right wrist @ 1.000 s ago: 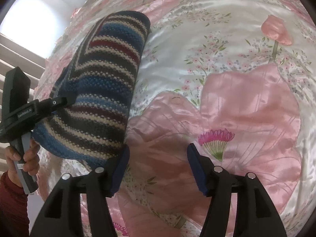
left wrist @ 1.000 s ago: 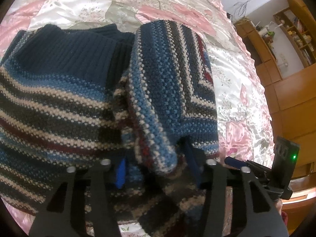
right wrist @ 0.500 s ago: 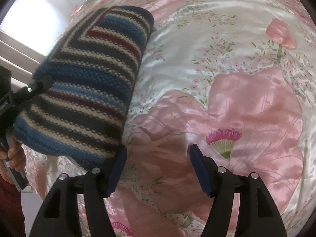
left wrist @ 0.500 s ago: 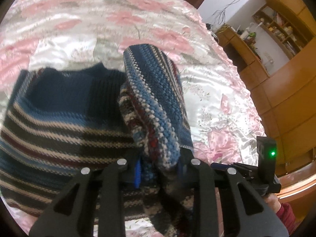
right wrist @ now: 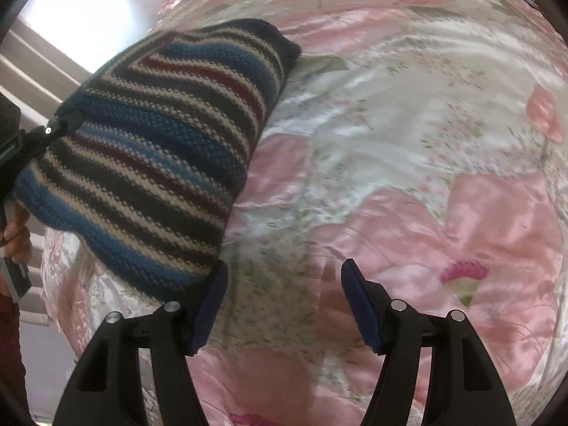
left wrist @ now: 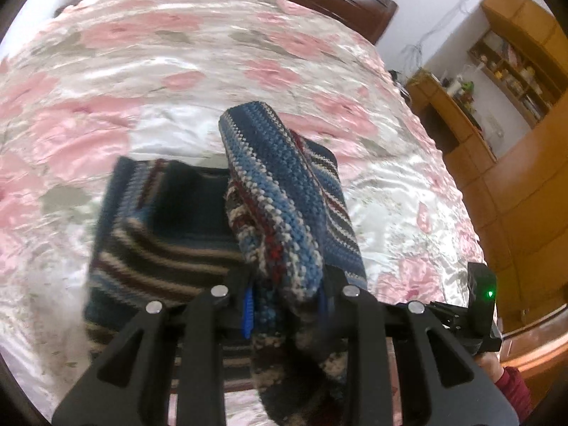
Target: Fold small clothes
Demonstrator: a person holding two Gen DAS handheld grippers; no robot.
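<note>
a striped knit sweater (left wrist: 159, 220) is laid on a pink floral satin bedspread (left wrist: 142, 53), occupying the centre and lower left of the left wrist frame. one part of the knit, a folded sleeve-like flap (left wrist: 284, 198), is raised off the rest of the garment and runs from the frame centre down to the bottom centre. the left gripper (left wrist: 285, 301) is clenched on the lower end of this flap; the fabric is pinched between the two blue-padded fingers (left wrist: 247, 314) and bulges above and below them. the sweater body in the lower left is blurred.

at the lower right edge of the same frame, the right gripper's housing with a lit green indicator (left wrist: 490, 294) is seen, with a hand (left wrist: 491, 367) and a red sleeve (left wrist: 514, 388) below it. wooden shelving (left wrist: 514, 71) is seen in the upper right, beyond the bed.

in the right wrist frame, the right gripper (right wrist: 284, 301) is released: its jaws are spread wide with only bedspread (right wrist: 426, 142) between them. the raised striped flap (right wrist: 159, 149) fills the upper left and centre left, its lower edge just beside the left finger pad (right wrist: 209, 305); contact cannot be determined. the left gripper's tip (right wrist: 58, 127) is seen at the left edge against the knit, with a hand (right wrist: 16, 238) below it. a bright window (right wrist: 88, 17) occupies the upper left corner.
</note>
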